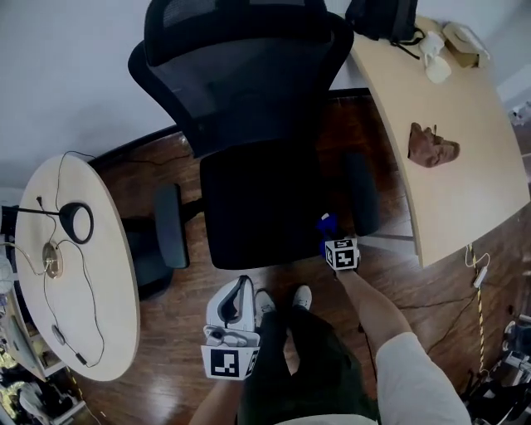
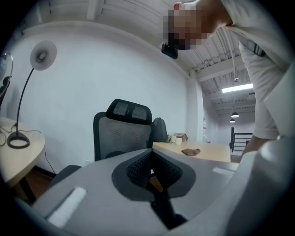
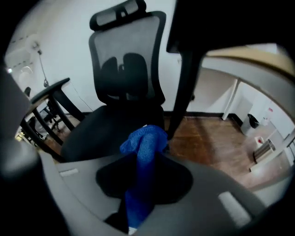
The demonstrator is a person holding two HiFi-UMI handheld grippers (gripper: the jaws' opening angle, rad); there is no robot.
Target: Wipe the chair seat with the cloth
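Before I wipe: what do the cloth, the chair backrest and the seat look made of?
Cloth: blue, matte, probably knitted microfibre, going by its nubbly surface. Backrest: black open mesh, see-through in places. Seat: dark, matte, likely fabric upholstery; its weave is too fine to tell.

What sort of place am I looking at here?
Most likely an office or workroom: a black mesh office chair with a headrest, a long curved wooden desk carrying a backpack, and a round table with a desk lamp.
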